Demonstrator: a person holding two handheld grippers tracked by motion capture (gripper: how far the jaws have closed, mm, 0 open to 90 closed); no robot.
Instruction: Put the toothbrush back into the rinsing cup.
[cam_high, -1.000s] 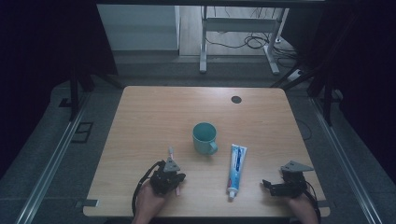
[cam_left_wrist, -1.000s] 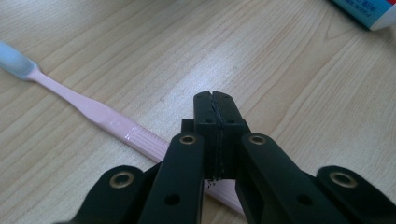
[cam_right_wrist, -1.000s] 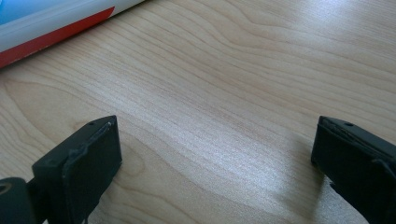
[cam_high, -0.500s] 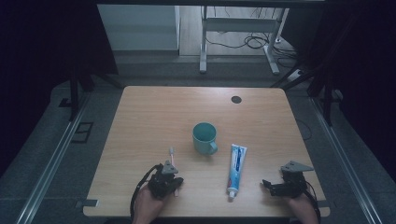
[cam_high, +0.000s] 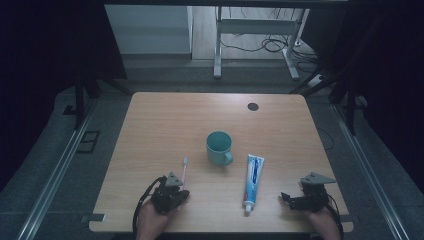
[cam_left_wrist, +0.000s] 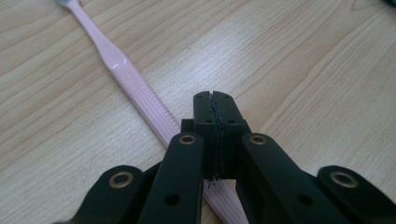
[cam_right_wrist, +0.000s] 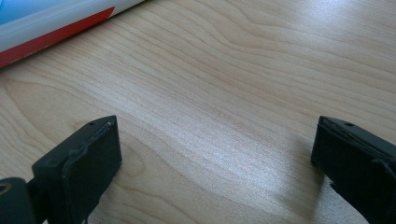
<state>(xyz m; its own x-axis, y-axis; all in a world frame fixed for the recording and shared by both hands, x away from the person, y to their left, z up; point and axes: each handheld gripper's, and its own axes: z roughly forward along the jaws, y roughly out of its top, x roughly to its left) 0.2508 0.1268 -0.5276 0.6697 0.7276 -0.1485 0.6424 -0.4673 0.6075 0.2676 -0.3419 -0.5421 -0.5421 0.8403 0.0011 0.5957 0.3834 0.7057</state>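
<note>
Toothbrush (cam_high: 184, 170) now flat beside closed left claw (cam_high: 181, 192), earlier raised.

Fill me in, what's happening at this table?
A person holds a gripper in each hand at a wooden table. The left gripper is shut with nothing between its pads, lying over the handle of a pink toothbrush. The right gripper rests open near a toothpaste tube. A teal mug stands between toothbrush and tube.

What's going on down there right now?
Left hand-held gripper shut, empty, over the pink toothbrush handle. Right hand-held gripper open, empty, near the toothpaste tube. Nothing in the way.
</note>
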